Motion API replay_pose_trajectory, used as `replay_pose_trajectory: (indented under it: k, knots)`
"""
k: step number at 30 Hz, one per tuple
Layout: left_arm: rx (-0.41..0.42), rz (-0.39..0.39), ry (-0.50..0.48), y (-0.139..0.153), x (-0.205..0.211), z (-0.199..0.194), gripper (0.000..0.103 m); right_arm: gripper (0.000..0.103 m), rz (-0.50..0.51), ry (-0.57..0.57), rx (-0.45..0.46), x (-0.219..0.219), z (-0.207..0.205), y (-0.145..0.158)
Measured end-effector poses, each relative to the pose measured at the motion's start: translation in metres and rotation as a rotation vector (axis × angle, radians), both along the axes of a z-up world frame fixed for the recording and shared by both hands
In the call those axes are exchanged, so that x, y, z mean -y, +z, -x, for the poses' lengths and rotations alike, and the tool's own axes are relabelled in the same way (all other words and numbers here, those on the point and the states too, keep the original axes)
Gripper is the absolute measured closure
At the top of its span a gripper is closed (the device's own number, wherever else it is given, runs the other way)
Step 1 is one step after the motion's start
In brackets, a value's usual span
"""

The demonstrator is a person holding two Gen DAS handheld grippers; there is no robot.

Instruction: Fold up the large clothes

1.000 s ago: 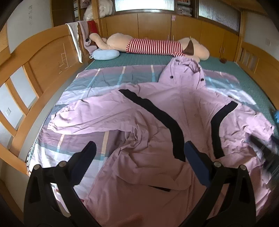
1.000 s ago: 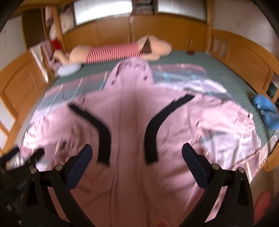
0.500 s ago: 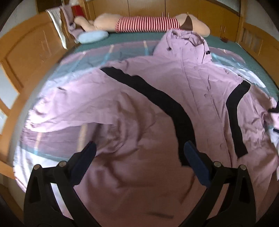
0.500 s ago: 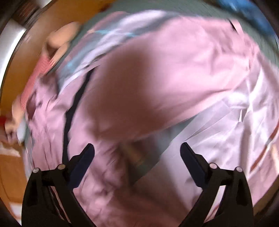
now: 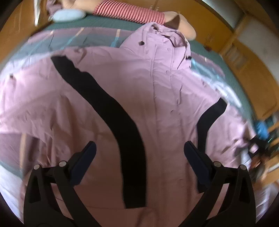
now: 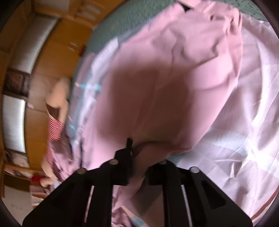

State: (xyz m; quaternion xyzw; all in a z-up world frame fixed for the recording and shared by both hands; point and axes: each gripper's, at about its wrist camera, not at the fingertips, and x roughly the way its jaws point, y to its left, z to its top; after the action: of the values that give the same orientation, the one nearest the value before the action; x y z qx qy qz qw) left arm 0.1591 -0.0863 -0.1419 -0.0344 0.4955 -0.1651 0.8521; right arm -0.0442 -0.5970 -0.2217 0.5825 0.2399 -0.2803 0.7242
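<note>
My left gripper hangs over the pink jacket with its jaws spread wide and nothing between them. The jacket lies front-up across the bed, on the striped bedsheet, its hood pointing toward the far end. Two black stripes curve down the chest: the left black stripe runs long, and its lower end falls between my fingers; the right black stripe is partly covered by my right-hand finger. Beyond the hood lies a plush toy in a red-and-white striped shirt, its top cut off by the frame edge, and a light blue pillow beside it. At the right edge of that view, something dark and blurred sits on the jacket's sleeve end; I take it for my other gripper, but the smear is too heavy to be sure.

My right gripper has its jaws drawn close together, pinching a fold of the pink jacket's fabric. The cloth rises from the pinch and fills most of the right wrist view, which is badly blurred and rolled sideways. Pale sheet shows on the right. The green mattress cover shows at the top, wooden cabinets on the left. How much of the fabric sits between the pads is hidden by my own fingers.
</note>
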Motion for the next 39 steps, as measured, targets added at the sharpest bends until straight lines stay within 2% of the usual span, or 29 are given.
replay_pose_trajectory:
  k: [1,3,4,5,6,8,10,12,15,18,19,20,22,25,26,27,29,32,34,35,37,39]
  knots:
    - [0.029,-0.062,-0.019,-0.003,0.003,0.002,0.002,0.094,0.034,-0.014,0.013,-0.003,0.001,0.010]
    - [0.059,-0.182,-0.050,-0.006,0.009,0.004,0.002,0.096,0.192,-0.013,0.036,-0.017,-0.003,0.047]
    - [0.070,-0.212,-0.057,-0.007,0.010,0.004,0.002,0.097,0.301,0.011,0.043,-0.028,-0.009,0.073]
    - [0.071,-0.217,-0.057,-0.006,0.007,0.005,0.002,0.097,0.356,0.032,0.048,-0.037,-0.014,0.087]
    - [0.061,-0.209,-0.050,-0.006,0.005,0.003,0.002,0.097,0.437,0.094,0.094,-0.057,-0.026,0.109]
    - [0.026,-0.172,-0.040,-0.008,0.000,-0.001,0.002,0.097,0.481,0.198,0.181,-0.083,-0.039,0.128]
    - [-0.024,-0.134,-0.017,-0.011,-0.008,-0.007,0.002,0.097,0.523,0.371,0.261,-0.128,-0.062,0.146]
    - [-0.036,-0.135,0.023,-0.013,-0.018,-0.012,0.002,0.097,0.607,0.545,0.253,-0.182,-0.084,0.154]
    - [-0.047,-0.144,0.101,-0.014,-0.038,-0.020,0.002,0.097,0.734,0.821,0.151,-0.265,-0.120,0.144]
    - [-0.080,-0.101,0.192,-0.012,-0.068,-0.028,0.002,0.083,0.740,1.026,0.005,-0.318,-0.138,0.111]
    - [-0.089,-0.087,0.221,-0.012,-0.077,-0.031,0.002,0.064,0.741,1.074,-0.027,-0.330,-0.139,0.103]
    - [-0.097,-0.078,0.240,-0.012,-0.082,-0.032,0.002,0.041,0.755,1.112,-0.035,-0.341,-0.133,0.098]
    - [-0.122,-0.038,0.273,-0.013,-0.096,-0.037,0.002,0.022,0.852,1.156,-0.043,-0.360,-0.123,0.100]
    - [-0.152,-0.003,0.277,-0.016,-0.103,-0.040,0.002,0.020,0.996,1.180,-0.072,-0.368,-0.100,0.105]
    - [-0.160,0.000,0.274,-0.017,-0.102,-0.041,0.002,0.020,0.990,1.185,-0.062,-0.361,-0.092,0.107]
    - [-0.165,-0.002,0.271,-0.019,-0.101,-0.041,0.002,0.020,0.960,1.176,-0.057,-0.353,-0.102,0.109]
    - [-0.174,-0.009,0.254,-0.022,-0.098,-0.038,0.002,0.020,0.831,1.127,-0.063,-0.328,-0.108,0.110]
    - [-0.186,-0.026,0.216,-0.027,-0.086,-0.037,0.002,0.019,0.559,1.017,-0.055,-0.284,-0.113,0.100]
    - [-0.177,-0.048,0.189,-0.027,-0.078,-0.036,0.002,0.019,0.449,1.015,-0.038,-0.273,-0.107,0.099]
    - [-0.171,-0.057,0.181,-0.026,-0.076,-0.036,0.002,0.019,0.435,1.029,-0.026,-0.273,-0.105,0.103]
    - [-0.160,-0.070,0.169,-0.025,-0.071,-0.035,0.002,0.019,0.454,0.975,0.028,-0.264,-0.092,0.118]
    - [-0.152,-0.080,0.166,-0.026,-0.069,-0.033,0.002,0.019,0.450,0.834,0.077,-0.245,-0.080,0.126]
